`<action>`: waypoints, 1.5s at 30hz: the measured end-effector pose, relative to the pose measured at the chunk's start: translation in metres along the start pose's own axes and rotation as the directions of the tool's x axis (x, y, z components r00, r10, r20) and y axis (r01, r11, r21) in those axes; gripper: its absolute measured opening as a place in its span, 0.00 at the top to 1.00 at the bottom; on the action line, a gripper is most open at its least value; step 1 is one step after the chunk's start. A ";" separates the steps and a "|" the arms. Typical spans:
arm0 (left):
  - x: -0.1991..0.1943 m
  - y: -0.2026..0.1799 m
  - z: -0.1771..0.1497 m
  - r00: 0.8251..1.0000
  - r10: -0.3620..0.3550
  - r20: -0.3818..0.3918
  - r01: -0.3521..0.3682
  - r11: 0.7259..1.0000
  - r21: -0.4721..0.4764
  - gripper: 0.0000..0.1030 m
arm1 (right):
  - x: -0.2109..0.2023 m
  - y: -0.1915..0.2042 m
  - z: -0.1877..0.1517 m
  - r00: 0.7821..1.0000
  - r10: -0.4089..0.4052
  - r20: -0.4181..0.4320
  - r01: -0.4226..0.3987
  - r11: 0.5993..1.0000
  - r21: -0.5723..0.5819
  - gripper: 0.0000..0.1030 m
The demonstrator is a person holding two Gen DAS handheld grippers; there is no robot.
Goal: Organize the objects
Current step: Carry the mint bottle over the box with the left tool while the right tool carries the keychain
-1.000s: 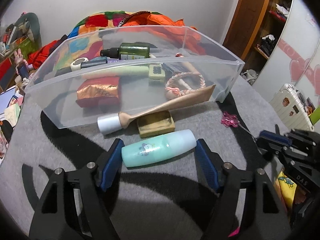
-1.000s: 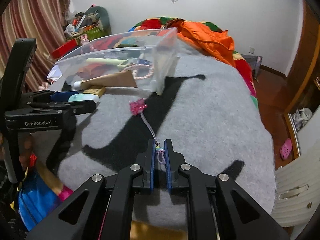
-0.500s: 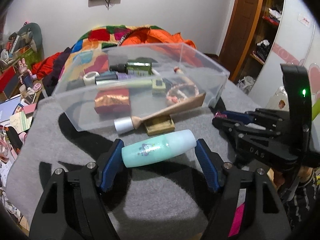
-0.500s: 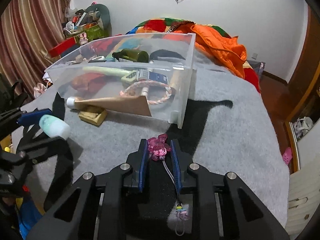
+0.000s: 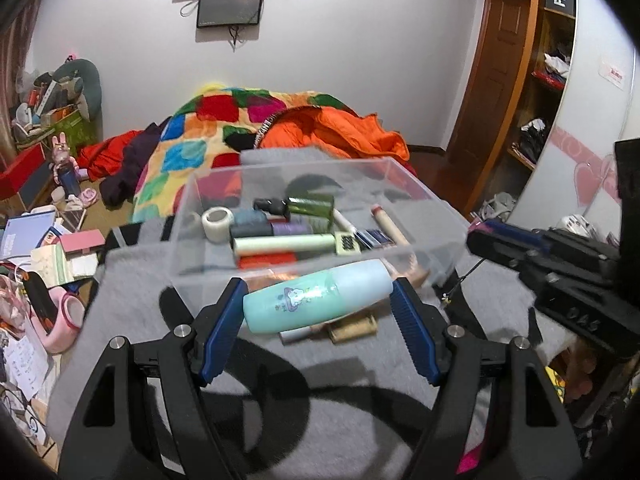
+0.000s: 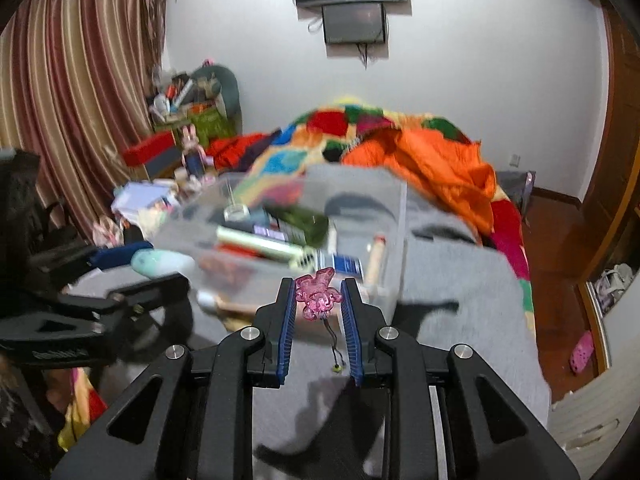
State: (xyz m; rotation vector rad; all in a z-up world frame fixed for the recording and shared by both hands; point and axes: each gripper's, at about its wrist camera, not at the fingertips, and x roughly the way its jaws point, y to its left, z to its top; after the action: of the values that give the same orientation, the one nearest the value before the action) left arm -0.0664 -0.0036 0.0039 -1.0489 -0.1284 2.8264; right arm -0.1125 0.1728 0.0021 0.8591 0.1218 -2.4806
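My left gripper (image 5: pixel 318 314) is shut on a mint-green bottle (image 5: pixel 316 300), gripped end to end and held in the air just in front of the clear plastic bin (image 5: pixel 420 196). A pink charm (image 6: pixel 318 298) sits pinched between the pads of my right gripper (image 6: pixel 319 302), its dark cord dangling below, just short of the bin (image 6: pixel 394 240). In the left wrist view the right gripper (image 5: pixel 478 234) hangs to the right of the bin. The right wrist view shows the left gripper (image 6: pixel 158 276) with the bottle (image 6: pixel 160 262) at the left. Several bottles, tubes and a tape roll (image 5: pixel 216 220) lie in the bin.
The bin rests on a grey blanket (image 5: pixel 280 412) over a bed. A wooden block (image 5: pixel 354 326) and a white-capped piece lie in front of the bin. A colourful quilt (image 5: pixel 192 148) and an orange duvet (image 5: pixel 332 132) are behind it. Floor clutter sits left, shelves right.
Both grippers rose off the grey blanket and came closer to the bin. The right gripper let go of the cord's bead end, took the pink charm and lifted it. The left kept the bottle.
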 end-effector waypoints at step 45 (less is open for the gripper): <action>0.078 0.039 0.034 0.987 -0.019 -0.161 0.013 0.999 -0.042 0.28 | 0.103 0.002 0.030 0.985 -0.014 -0.171 0.019 0.999 0.028 0.80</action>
State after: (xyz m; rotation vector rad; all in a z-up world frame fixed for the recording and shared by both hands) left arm -0.1505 -0.0326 -0.0253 -1.2745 -0.1780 2.7210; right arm -0.1973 0.1184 -0.0356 1.0869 0.1522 -2.4268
